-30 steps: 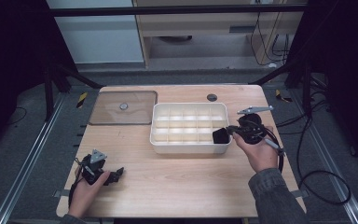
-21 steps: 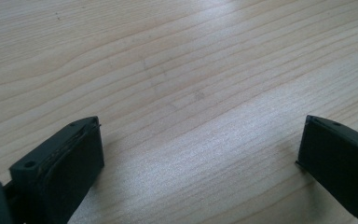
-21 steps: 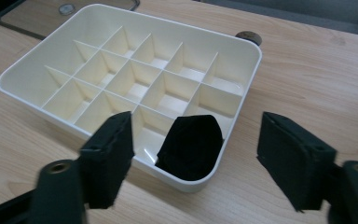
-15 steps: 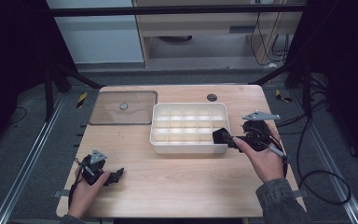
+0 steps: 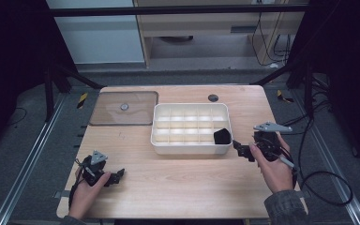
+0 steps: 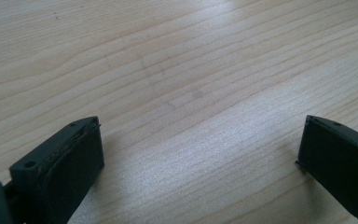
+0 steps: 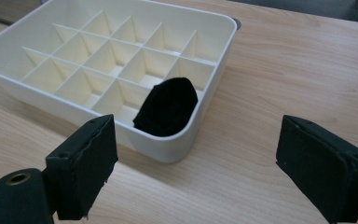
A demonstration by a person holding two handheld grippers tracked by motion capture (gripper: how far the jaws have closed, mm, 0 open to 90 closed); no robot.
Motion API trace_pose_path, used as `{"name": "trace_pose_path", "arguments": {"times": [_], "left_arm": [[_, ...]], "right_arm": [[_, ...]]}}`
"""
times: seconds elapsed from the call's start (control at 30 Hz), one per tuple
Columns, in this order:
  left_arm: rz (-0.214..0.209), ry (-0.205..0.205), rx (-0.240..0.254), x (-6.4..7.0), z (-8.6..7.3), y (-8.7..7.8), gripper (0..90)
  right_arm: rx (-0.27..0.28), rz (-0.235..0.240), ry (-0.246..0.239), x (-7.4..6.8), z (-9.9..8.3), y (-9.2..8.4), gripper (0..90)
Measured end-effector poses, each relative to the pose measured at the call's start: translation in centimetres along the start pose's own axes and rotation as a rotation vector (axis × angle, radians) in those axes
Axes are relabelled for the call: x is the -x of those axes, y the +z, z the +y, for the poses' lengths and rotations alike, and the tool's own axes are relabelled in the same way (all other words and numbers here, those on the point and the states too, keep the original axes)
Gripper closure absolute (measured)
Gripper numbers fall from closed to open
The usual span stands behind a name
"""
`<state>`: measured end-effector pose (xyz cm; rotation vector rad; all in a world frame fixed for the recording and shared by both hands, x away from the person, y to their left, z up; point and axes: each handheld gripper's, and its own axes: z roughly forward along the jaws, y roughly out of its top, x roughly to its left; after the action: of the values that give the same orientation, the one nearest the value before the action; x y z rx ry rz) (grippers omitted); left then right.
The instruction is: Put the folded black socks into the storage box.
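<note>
In the tray's (image 5: 191,146) near right corner cell lies a black lump (image 5: 222,136); no writing is legible anywhere. The right gripper (image 5: 242,149), jaws just opened wide and empty, sits beside that corner. The left gripper (image 5: 116,177), spread, rests near the table's (image 5: 178,187) near left corner.

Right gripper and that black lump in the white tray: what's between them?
The divided white plastic tray's rim and bare wooden table, shown in the right gripper view; the black lump lies in the corner compartment.

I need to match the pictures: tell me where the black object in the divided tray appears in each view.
High view: black object in the white tray's near-right corner compartment.
Right gripper view: centre, in the tray corner nearest the camera.
Left gripper view: not in it.
Shared landmark: the tray's rounded corner.
</note>
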<state>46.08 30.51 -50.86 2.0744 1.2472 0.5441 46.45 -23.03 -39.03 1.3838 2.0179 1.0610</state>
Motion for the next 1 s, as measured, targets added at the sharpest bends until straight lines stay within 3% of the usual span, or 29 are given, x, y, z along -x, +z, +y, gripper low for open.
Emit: {"name": "trace_pose_path", "arguments": {"times": [0.47,0.67,1.0], "left_arm": [[0.000,0.000,0.000,0.0,0.0,0.0,0.0],[0.000,-0.001,0.000,0.0,0.0,0.0,0.0],[0.000,0.000,0.000,0.0,0.0,0.0,0.0]], "right_arm": [[-0.027,-0.017,-0.029,0.3,-4.3,0.7,14.4],[-0.055,0.002,-0.007,0.3,-6.1,1.6,14.7],[-0.075,-0.006,0.023,0.8,-8.2,2.9,14.6]]}}
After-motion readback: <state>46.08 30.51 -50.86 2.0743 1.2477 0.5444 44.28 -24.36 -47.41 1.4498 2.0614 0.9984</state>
